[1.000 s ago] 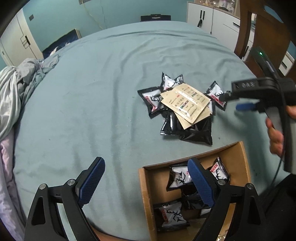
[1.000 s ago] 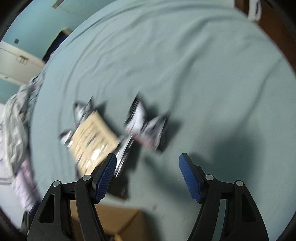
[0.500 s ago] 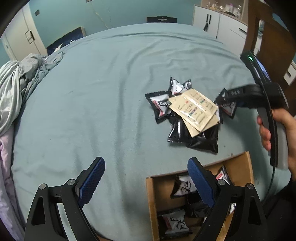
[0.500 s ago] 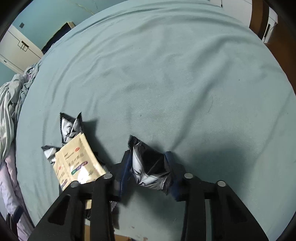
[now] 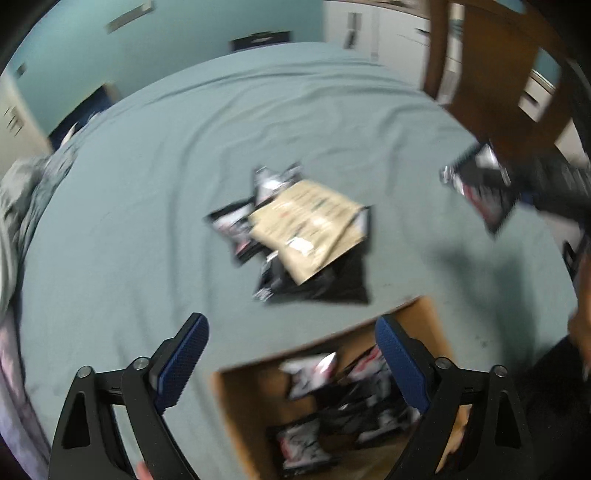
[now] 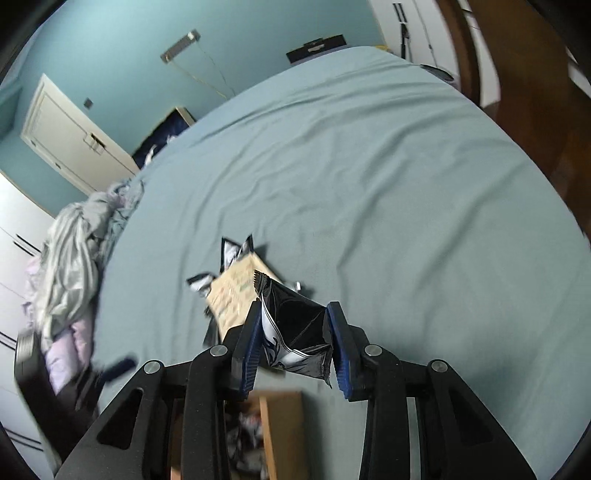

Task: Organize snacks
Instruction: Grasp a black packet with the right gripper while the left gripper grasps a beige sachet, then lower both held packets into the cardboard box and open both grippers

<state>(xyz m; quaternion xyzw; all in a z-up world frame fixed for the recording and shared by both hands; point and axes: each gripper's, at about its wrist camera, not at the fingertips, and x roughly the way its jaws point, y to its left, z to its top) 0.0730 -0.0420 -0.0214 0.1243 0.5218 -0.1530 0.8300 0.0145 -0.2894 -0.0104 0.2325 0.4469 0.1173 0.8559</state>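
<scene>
My right gripper [image 6: 293, 345] is shut on a black snack packet [image 6: 295, 332] and holds it in the air above the bed; it also shows at the right of the left wrist view [image 5: 480, 188]. A pile of black snack packets [image 5: 317, 280] with tan packets [image 5: 310, 225] on top lies mid-bed. A cardboard box [image 5: 236, 410] holding several black packets sits at the near edge. My left gripper [image 5: 291, 365] is open and empty, hovering over the box's left side.
The bed has a blue-grey sheet [image 6: 369, 166]. Crumpled clothes [image 6: 74, 251] lie at its left edge. A wooden chair [image 5: 498, 74] and white cabinets [image 5: 369, 26] stand at the far right.
My right gripper closed on a black packet and lifted it off the bed, up and back toward the box. My left gripper stayed open and shifted slightly.
</scene>
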